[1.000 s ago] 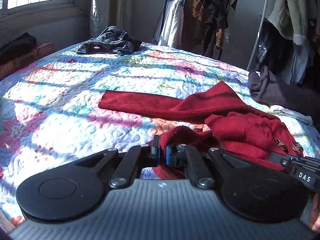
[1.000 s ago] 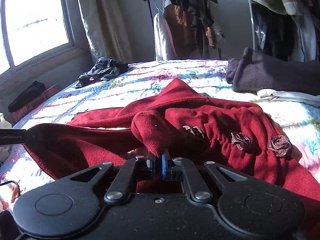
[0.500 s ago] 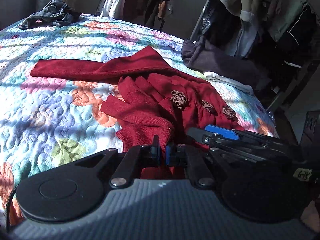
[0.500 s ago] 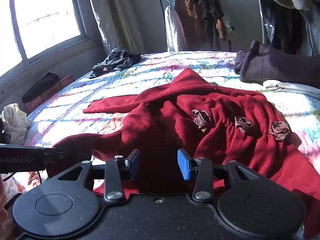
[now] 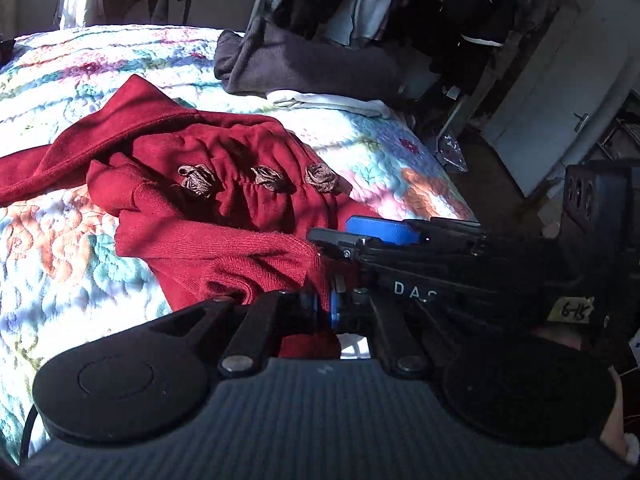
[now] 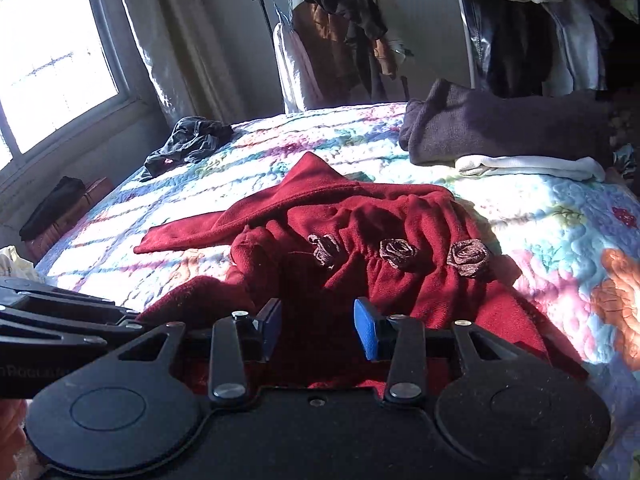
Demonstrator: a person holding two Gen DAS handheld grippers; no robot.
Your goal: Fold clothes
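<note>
A crumpled red knit sweater point(image 6: 360, 240) lies on a quilted floral bedspread point(image 6: 560, 216), one sleeve stretched flat toward the window, three brownish fabric rosettes point(image 6: 396, 252) sewn in a row across its gathered front. The left gripper point(image 5: 323, 306) is clenched on a ribbed fold of the sweater's near edge. The right gripper point(image 6: 318, 328) stands released, blue pads apart above the red knit, pinching nothing. Only the right wrist view shows the sunlit window point(image 6: 52, 68), a rumpled dark garment point(image 6: 188, 146) and a clothes rack point(image 6: 340, 32). Both views show a folded grey-purple knit point(image 5: 308, 64) stacked on white cloth point(image 5: 332, 102).
</note>
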